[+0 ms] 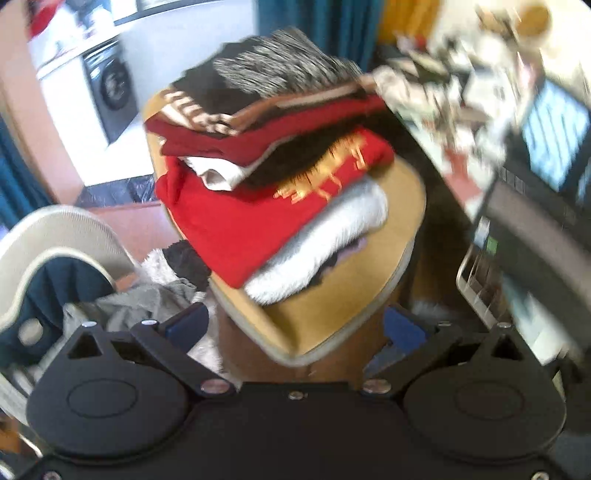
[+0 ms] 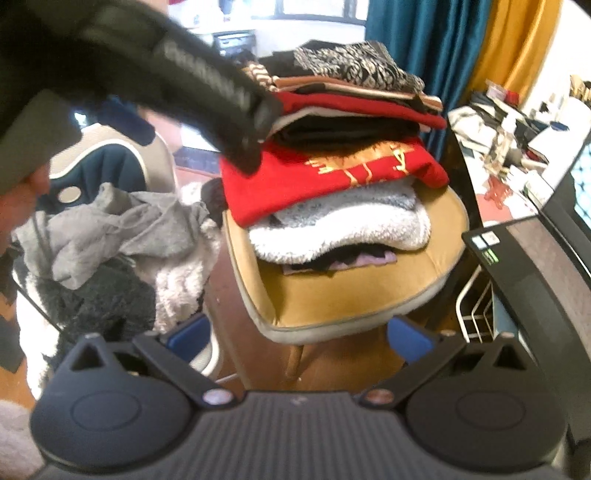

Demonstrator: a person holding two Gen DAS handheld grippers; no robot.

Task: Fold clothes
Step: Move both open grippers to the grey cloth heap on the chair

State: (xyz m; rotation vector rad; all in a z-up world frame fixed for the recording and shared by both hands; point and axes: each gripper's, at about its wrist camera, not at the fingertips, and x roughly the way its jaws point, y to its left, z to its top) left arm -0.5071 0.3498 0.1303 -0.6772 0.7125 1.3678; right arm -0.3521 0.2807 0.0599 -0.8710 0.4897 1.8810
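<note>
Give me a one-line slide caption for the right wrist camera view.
Open right tool faces a stack of folded clothes on a tan chair cushion, unfolded grey garment piled to its left.

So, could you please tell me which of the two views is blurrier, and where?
Left wrist view: heavy motion smear, worst on the cluttered desk; the folded stack is soft. Right wrist view: sharper, the stack's red garment is crisp, but a dark blurred object crosses the upper left; the window is blown out.
</note>
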